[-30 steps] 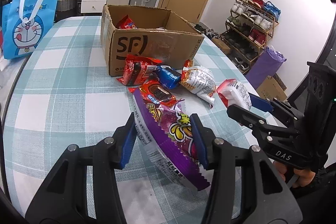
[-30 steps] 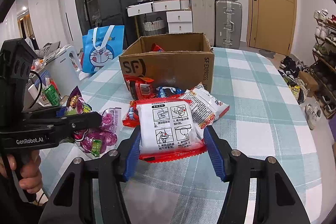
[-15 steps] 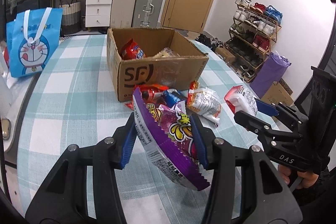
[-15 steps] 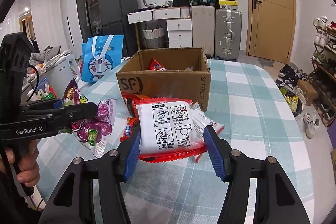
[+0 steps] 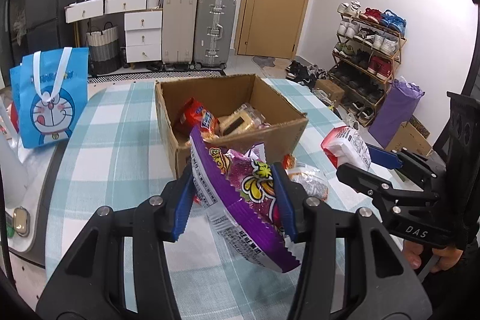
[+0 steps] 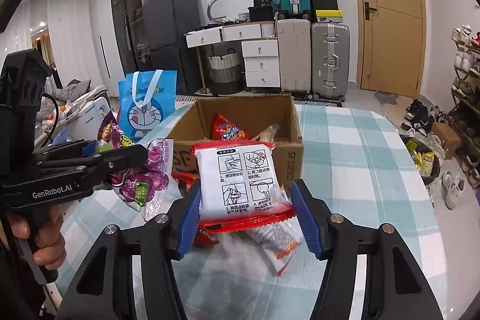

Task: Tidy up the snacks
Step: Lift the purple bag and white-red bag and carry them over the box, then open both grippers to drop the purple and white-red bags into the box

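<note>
My left gripper point(image 5: 233, 170) is shut on a purple snack bag point(image 5: 249, 218), held tilted above the checked table, just in front of the open cardboard box point(image 5: 288, 98). The box holds a red bag point(image 5: 195, 116) and a yellow-wrapped snack point(image 5: 240, 122). My right gripper point(image 6: 246, 185) is shut on a white packet with a red edge point(image 6: 240, 179), lifted off the table before the box point(image 6: 294, 158). In the right wrist view the left gripper point(image 6: 120, 152) and its purple bag point(image 6: 144, 179) hang at the left. Several loose snacks point(image 6: 279, 242) lie under the packet.
A blue cartoon tote point(image 5: 51, 101) stands at the table's left side, with a white appliance point(image 6: 87, 116) beside it. Suitcases point(image 5: 213, 29) and white drawers stand behind the table, and a shoe rack point(image 5: 369, 59) lines the right wall. Checked cloth point(image 5: 114, 146) stretches left of the box.
Both grippers have risen with their packets and come closer to the box. The snacks inside the box now show over its front wall.
</note>
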`<action>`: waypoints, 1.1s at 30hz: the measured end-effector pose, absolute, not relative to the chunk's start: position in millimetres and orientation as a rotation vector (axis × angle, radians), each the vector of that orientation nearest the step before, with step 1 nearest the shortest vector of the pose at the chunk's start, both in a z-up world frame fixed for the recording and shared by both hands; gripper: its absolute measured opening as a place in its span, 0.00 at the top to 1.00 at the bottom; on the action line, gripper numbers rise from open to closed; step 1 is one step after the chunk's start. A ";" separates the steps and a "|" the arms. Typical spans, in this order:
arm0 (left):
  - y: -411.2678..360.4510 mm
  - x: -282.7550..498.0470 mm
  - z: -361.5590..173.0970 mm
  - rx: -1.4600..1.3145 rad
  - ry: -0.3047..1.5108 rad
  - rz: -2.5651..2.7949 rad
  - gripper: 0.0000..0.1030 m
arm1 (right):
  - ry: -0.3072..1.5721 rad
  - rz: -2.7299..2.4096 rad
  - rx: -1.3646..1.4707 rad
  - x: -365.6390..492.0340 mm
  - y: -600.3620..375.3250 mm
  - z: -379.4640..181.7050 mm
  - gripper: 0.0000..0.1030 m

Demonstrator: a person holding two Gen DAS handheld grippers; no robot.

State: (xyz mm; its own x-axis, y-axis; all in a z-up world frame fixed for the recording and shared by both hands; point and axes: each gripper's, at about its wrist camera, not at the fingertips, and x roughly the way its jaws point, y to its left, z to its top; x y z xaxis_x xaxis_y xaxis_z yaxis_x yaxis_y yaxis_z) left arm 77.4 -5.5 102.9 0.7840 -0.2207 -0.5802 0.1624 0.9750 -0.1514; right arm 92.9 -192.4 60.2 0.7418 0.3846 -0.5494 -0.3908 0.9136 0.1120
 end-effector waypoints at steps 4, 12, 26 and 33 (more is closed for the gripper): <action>-3.6 88.6 113.4 -0.089 0.623 -0.203 0.55 | 0.579 0.437 0.005 104.8 -191.2 76.5 0.42; -6.7 112.4 136.1 -0.073 0.589 -0.197 0.55 | 0.539 0.467 -0.001 131.4 -192.6 117.2 0.42; -4.1 161.8 144.5 -0.066 0.594 -0.159 0.55 | 0.598 0.477 0.014 182.5 -197.3 118.4 0.42; -4.1 194.0 133.3 -0.066 0.614 -0.128 0.55 | 0.637 0.487 0.027 203.8 -183.5 95.8 0.42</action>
